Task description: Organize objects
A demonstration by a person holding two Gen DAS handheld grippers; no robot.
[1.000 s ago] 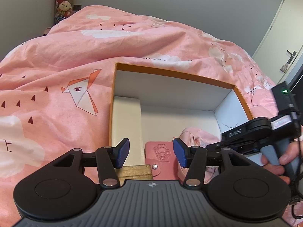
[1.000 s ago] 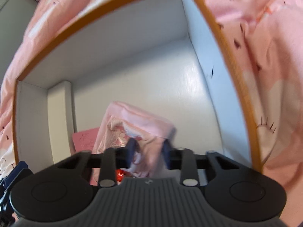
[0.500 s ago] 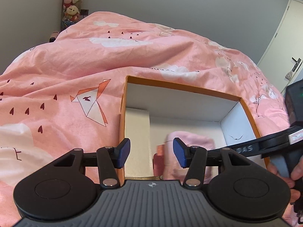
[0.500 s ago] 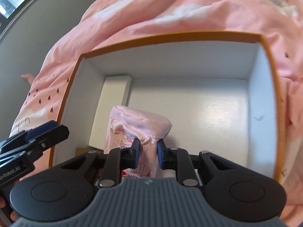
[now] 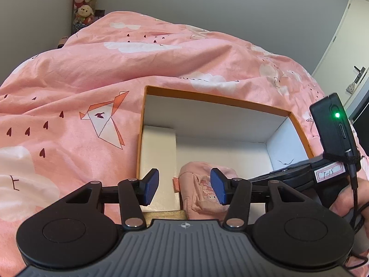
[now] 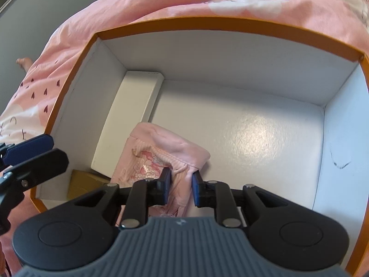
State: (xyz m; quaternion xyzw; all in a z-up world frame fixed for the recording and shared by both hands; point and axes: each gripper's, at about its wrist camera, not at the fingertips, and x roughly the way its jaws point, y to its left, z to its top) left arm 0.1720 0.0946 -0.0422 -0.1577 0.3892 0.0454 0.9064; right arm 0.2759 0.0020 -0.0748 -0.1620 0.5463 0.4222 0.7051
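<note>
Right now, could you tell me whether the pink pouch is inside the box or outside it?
Inside: the pink pouch sits on the box floor, within its orange-rimmed walls, pinched by the right claw.

A soft pink printed pouch (image 6: 159, 159) stands in the orange-rimmed white box (image 6: 230, 25), near its left wall, beside a white block (image 6: 131, 115).

A pink duvet (image 5: 92, 87) covers the bed, plush toys (image 5: 85, 2) stacked beside a grey wall (image 5: 173, 4).
</note>
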